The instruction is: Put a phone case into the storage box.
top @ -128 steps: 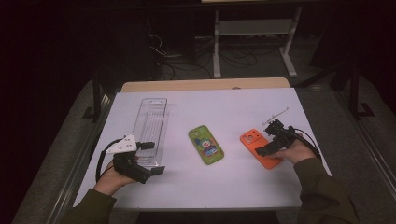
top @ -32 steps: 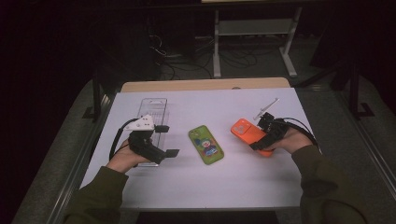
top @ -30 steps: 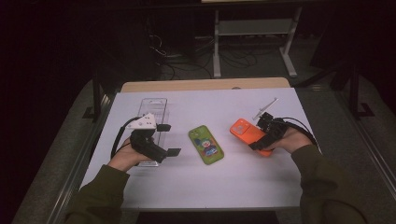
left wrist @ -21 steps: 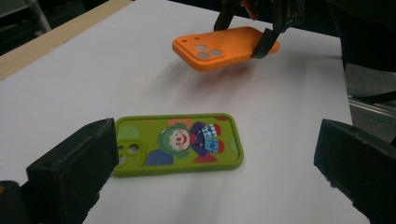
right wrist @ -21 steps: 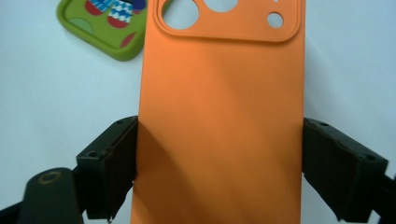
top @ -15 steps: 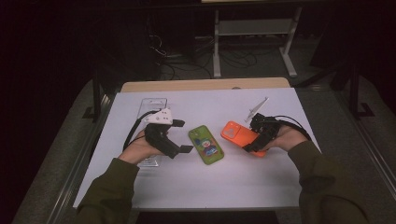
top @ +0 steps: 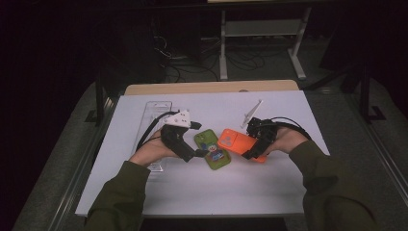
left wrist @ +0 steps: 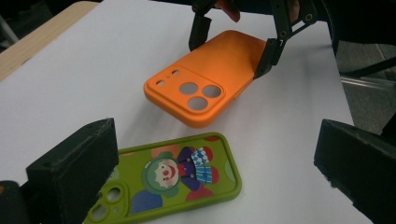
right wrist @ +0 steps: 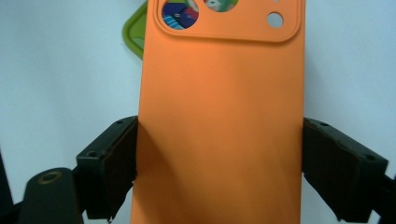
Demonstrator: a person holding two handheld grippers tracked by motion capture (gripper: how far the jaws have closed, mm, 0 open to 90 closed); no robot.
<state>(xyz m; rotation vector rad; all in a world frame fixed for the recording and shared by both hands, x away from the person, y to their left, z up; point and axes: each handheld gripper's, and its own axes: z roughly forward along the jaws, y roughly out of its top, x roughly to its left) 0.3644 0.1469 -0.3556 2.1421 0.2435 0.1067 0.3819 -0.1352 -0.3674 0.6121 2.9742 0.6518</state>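
Your right gripper [top: 253, 144] has its jaws clamped on the orange case [left wrist: 212, 79], seemingly lifted just beside the green case [left wrist: 175, 179] on the worktop [top: 202, 192]. Keep it level; left gripper [left wrist: 215, 182] jaws stand apart.

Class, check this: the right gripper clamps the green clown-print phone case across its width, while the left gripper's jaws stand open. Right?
Not quite. The right gripper clamps the plain orange phone case, as the right gripper view shows; the green clown-print phone case lies free on the table. The left gripper is indeed open.
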